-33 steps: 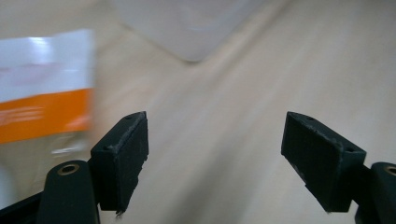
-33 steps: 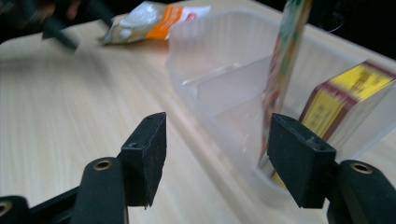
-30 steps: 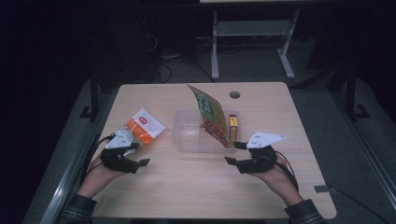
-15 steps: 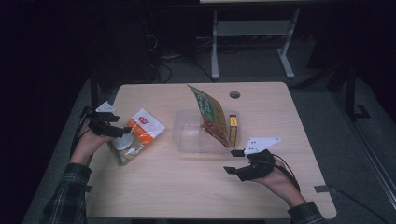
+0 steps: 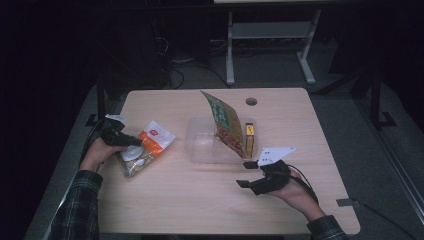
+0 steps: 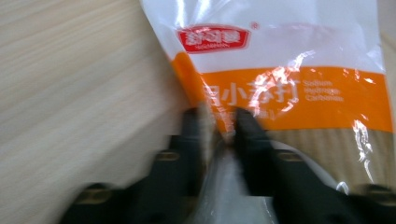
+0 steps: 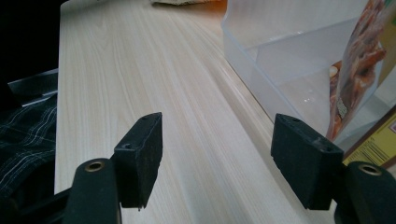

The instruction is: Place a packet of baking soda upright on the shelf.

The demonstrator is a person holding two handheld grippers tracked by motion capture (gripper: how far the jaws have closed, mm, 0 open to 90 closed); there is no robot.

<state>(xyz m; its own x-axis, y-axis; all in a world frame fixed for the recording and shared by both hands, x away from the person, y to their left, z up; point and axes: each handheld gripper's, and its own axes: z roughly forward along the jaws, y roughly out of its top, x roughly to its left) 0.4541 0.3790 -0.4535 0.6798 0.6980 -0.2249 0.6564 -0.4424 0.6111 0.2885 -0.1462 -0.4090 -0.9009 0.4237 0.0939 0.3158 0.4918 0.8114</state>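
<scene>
An orange-and-white bag [image 5: 152, 142] lies flat at the left of the wooden table [image 5: 190, 200]. My left gripper [image 5: 126, 142] comes at it from the left edge. In the left gripper view its jaws have just been closing, and my left gripper [image 6: 219, 126] pinches a fold of the bag [image 6: 289, 88] between the pads. My right gripper [image 5: 245, 174] rests near the table's front right, open with nothing between its fingers. In the right gripper view it [image 7: 217, 163] points along the bare tabletop beside a clear plastic box [image 7: 261, 51].
The clear box [image 5: 205, 145] stands mid-table. A green-and-red snack bag [image 5: 225, 122] leans upright in it, beside a yellow packet [image 5: 249, 140]. A round cable hole [image 5: 251, 101] sits near the far edge. A plaid sleeve [image 7: 23, 135] shows at the left.
The left hand swung from the bag's near side out to its left edge, and its jaws went from wide apart to pinched on the bag. The right hand stayed put.
</scene>
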